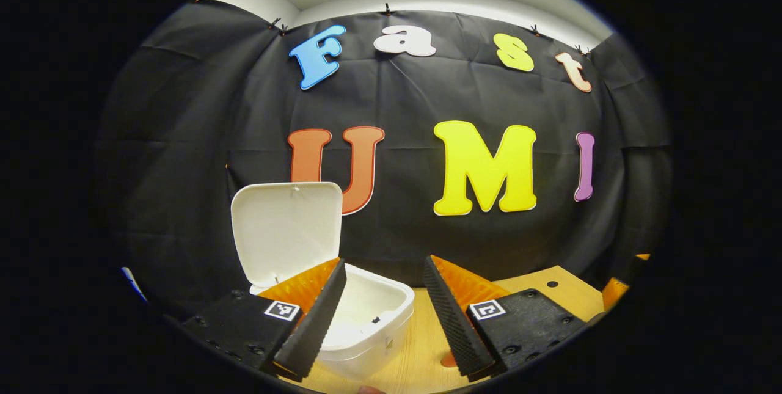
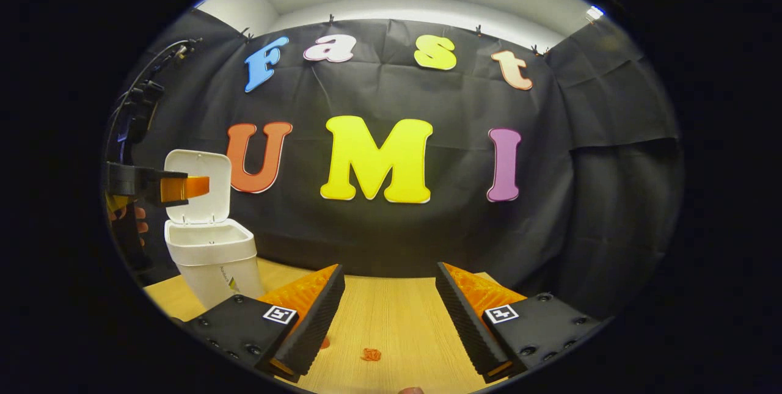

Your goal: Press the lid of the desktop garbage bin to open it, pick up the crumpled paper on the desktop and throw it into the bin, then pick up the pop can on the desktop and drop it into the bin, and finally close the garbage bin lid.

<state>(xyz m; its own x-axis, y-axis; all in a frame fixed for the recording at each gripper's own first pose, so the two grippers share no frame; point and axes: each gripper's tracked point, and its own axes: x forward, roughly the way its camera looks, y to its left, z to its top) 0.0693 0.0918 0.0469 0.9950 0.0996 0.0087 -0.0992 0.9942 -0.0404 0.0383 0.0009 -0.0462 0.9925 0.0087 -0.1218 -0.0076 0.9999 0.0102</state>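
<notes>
Right gripper view: wooden desktop bears open white bin.

black screwed gripper bodies, square tags, ridged jaws

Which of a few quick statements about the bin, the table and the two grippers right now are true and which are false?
1. The bin's lid stands open. True.
2. The left gripper is shut on the lid. False: its jaws are apart, holding nothing.
3. The right gripper is open over the wooden table. True.
4. The bin lies tipped on its side. False: it stands upright.
</notes>
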